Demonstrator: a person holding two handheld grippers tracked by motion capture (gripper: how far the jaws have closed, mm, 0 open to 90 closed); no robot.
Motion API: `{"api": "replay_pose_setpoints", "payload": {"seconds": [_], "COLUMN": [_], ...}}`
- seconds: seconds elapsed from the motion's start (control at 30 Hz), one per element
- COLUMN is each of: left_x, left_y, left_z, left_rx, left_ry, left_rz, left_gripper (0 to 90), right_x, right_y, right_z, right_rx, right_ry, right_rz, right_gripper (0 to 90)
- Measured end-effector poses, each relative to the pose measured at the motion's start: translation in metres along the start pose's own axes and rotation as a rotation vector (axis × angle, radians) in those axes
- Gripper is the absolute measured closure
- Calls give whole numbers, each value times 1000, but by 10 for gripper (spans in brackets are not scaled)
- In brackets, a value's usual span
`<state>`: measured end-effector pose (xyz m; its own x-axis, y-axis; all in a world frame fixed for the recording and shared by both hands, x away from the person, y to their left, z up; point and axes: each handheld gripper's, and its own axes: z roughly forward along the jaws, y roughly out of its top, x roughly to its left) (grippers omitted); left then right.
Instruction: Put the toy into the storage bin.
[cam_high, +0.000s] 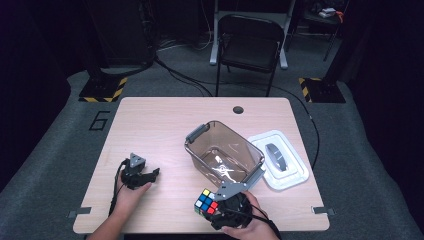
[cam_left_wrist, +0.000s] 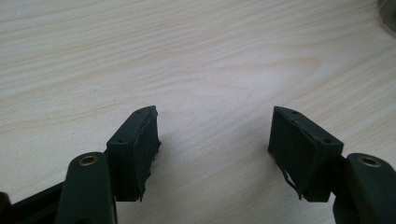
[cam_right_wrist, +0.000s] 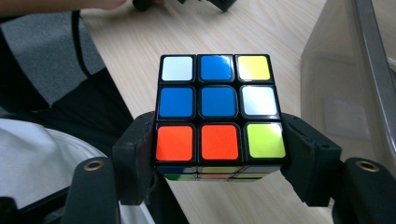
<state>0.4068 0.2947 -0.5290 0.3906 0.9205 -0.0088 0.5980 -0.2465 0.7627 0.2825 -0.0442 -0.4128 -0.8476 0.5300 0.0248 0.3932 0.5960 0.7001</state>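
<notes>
A scrambled puzzle cube (cam_high: 206, 202) (cam_right_wrist: 219, 114) with blue, white, yellow, orange and red stickers is held above the table's near edge. My right gripper (cam_high: 214, 207) (cam_right_wrist: 219, 158) is shut on it, its pads pressing the cube's lower sides. A clear brown plastic bin (cam_high: 224, 155) with grey handles stands just beyond the cube, empty, and its wall (cam_right_wrist: 345, 88) shows at the right of the right gripper view. My left gripper (cam_high: 150, 176) (cam_left_wrist: 215, 149) rests low over bare wood at the left, open, with nothing between its jaws.
The bin's white lid (cam_high: 281, 159) lies to the right of the bin near the table's right edge. A cable hole (cam_high: 238, 109) sits at the far edge. A black chair (cam_high: 248, 47) stands beyond the table.
</notes>
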Motion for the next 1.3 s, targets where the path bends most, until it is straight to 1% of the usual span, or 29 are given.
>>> {"api": "replay_pose_setpoints", "payload": {"seconds": [0.03,0.1,0.13,0.27,0.3,0.37,0.4,0.53,0.67,0.73,0.8,0.87,0.97,1.0,1.07,1.13,1.3], "left_x": [0,0,0,-1,-1,-1,-1,-1,-1,-1,-1,-1,-1,-1,-1,-1,-1], "left_y": [0,0,0,1,1,1,1,1,0,0,0,1,1,1,1,0,0], "left_z": [0,0,0,0,0,0,0,0,1,1,1,0,0,0,0,1,1], "left_rx": [-2,2,2,7,7,7,8,8,3,3,2,8,8,8,8,1,3], "left_ry": [0,1,0,-1,0,-1,-2,-1,1,1,0,-1,-1,-1,-1,-1,1], "left_rz": [3,2,3,2,3,2,2,1,0,0,0,1,1,1,1,0,0], "left_gripper": [326,321,317,312,312,311,311,310,309,309,309,309,309,309,309,309,308], "right_x": [0,0,0,-1,-2,-4,-5,-9,-11,-11,-12,-12,-14,-16,-18,-20,-28], "right_y": [2,5,7,16,18,22,25,35,45,49,54,57,61,62,64,66,72], "right_z": [-1,-3,-5,-10,-11,-12,-14,-15,-17,-18,-19,-19,-20,-21,-22,-23,-29], "right_rx": [-1,-2,-11,-18,-20,-23,-20,-32,-42,-43,-48,-61,-59,-58,-60,-60,-71], "right_ry": [6,12,11,13,12,13,10,20,13,13,14,12,11,13,11,6,-8], "right_rz": [-6,-5,-10,-23,-15,-27,-16,-15,-34,-31,-43,-46,-41,-49,-36,-36,-31], "right_gripper": [340,341,340,340,340,340,340,340,340,341,340,341,340,340,341,340,340]}}
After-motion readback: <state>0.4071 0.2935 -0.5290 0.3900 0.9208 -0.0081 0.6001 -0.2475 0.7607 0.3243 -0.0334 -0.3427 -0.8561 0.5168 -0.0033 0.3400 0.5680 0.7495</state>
